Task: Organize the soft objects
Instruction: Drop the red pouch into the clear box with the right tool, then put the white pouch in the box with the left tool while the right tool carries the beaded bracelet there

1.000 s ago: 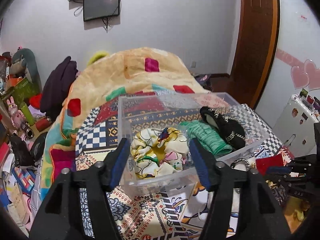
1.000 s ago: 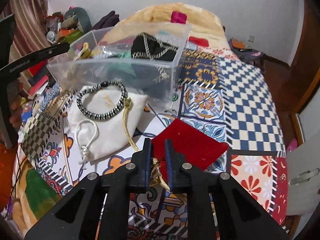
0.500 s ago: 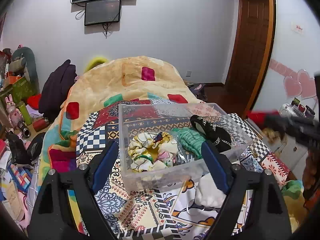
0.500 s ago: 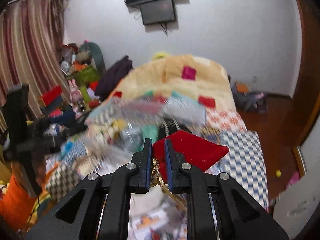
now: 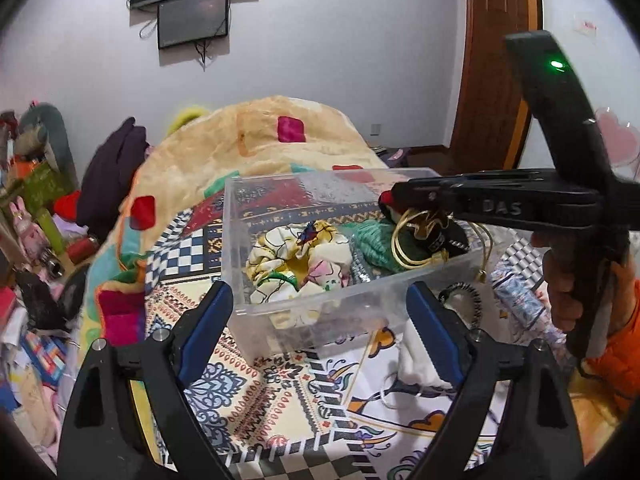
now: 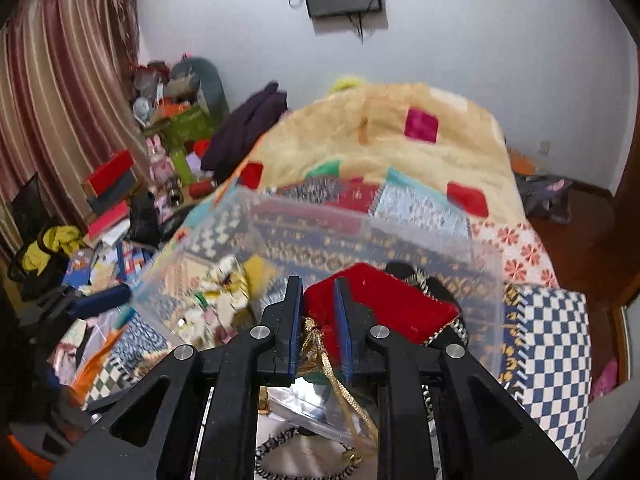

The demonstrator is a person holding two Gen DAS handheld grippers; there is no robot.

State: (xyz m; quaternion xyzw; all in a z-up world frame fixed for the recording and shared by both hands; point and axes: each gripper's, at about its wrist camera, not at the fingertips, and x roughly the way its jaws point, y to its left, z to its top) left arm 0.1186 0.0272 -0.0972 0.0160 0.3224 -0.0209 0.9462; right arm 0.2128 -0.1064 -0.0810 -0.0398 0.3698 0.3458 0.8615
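Observation:
A clear plastic box [image 5: 320, 312] stands on the patterned bedspread and holds a floral scrunchie [image 5: 292, 256], a green knit piece [image 5: 374, 242] and a black item [image 5: 444, 240]. My right gripper [image 6: 318, 296] is shut on a red velvet pouch [image 6: 384, 300] with gold cords [image 5: 404, 240] and holds it over the box's right part; it also shows in the left wrist view [image 5: 390, 200]. My left gripper [image 5: 320, 304] is open and empty just in front of the box.
A white drawstring pouch [image 5: 416, 360] and a black-and-white braided band [image 6: 280, 440] lie on the bedspread [image 5: 256, 392] in front of the box. A folded blanket [image 5: 260, 136] sits behind it. Cluttered shelves and toys [image 6: 160, 152] are at the left.
My right gripper lifted the red pouch off the bedspread and carried it over the box. My left gripper pulled back a little and opened wider.

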